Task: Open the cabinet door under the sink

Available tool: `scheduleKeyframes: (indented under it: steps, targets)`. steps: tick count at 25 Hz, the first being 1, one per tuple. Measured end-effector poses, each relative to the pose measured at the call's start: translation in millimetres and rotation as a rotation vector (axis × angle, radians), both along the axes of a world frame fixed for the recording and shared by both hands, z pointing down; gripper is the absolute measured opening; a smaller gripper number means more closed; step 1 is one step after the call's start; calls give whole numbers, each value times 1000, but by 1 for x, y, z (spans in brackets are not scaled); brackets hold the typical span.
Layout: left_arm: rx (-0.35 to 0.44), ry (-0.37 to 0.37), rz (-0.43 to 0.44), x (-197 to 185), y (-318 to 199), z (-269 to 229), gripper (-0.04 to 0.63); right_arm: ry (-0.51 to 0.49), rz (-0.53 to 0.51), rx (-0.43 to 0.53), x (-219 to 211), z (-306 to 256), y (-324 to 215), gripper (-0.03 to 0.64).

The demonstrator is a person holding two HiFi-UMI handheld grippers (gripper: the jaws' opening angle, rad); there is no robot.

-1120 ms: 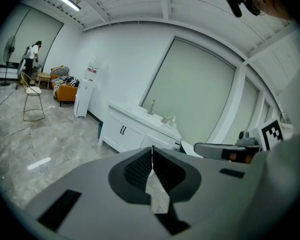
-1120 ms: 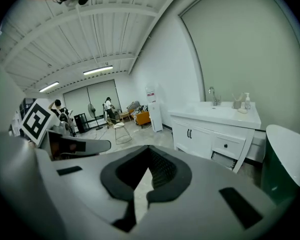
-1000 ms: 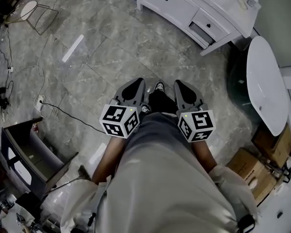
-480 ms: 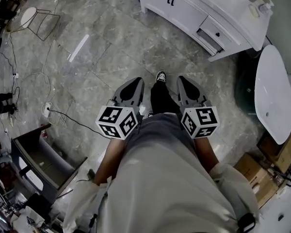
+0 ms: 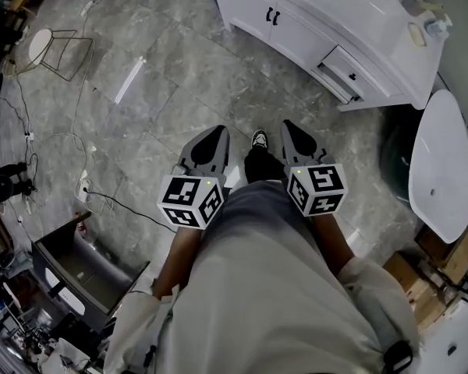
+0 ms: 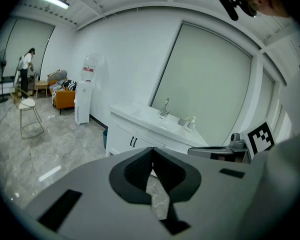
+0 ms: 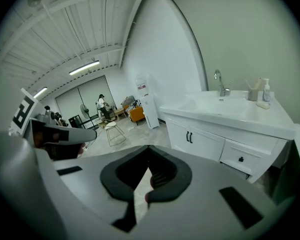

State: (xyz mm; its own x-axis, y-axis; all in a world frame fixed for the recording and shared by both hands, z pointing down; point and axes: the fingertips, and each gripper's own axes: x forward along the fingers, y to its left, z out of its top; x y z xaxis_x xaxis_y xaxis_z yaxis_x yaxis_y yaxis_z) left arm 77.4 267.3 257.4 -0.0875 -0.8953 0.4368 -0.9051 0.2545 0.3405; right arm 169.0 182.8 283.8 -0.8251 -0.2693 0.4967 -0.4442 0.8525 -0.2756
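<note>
Left claw [image 6: 153, 148] is closed tip to tip with nothing between its jaws, and right claw [image 7: 147, 146] is the same. Both are held low and close in front of the person's body, side by side, touching nothing. The cabinet doors [image 7: 182, 136] are well ahead of both claws: beyond the tips of the left one, ahead and off to the right of the right one. There is only bare floor [image 5: 179, 92] between them and the claws. Both doors sit flush and closed under the sink [image 7: 225, 109], and the pair of dark handles [image 7: 189, 137] sits at the centre seam, untouched. Further right of the handles, a drawer [image 5: 345, 72] looks slightly pulled out, though I can't be sure. Progress looks like zero, with neither claw yet in reach and no contact. What's left is everything: close the gap to the cabinet, open one claw, get it onto a handle, clamp, and swing the door out. Which door is meant isn't clear from the task. Either claw looks equally placed for the grab.
</note>
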Motion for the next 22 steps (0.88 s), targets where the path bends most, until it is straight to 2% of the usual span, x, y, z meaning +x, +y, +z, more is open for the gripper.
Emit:
scheduleKeyframes:
  steps: [2, 7, 14, 18, 22]
  targets:
    - [-6, -21, 3, -9, -20, -2, -2, 6, -16, -10, -11, 3, -20, 7]
    - [-4, 29, -8, -30, -59, -3, -2, 4, -11, -38, -31, 6, -68, 8]
    - [-17, 51, -23, -47, -80, 5, -2, 11, -165, 76, -59, 5, -85, 8]
    - [-13, 60, -29, -56, -88, 6, -2, 22, -175, 78, -67, 9, -92, 8]
    - [-5, 72, -8, -64, -102, 6, -2, 46, -124, 55, -69, 15, -103, 8]
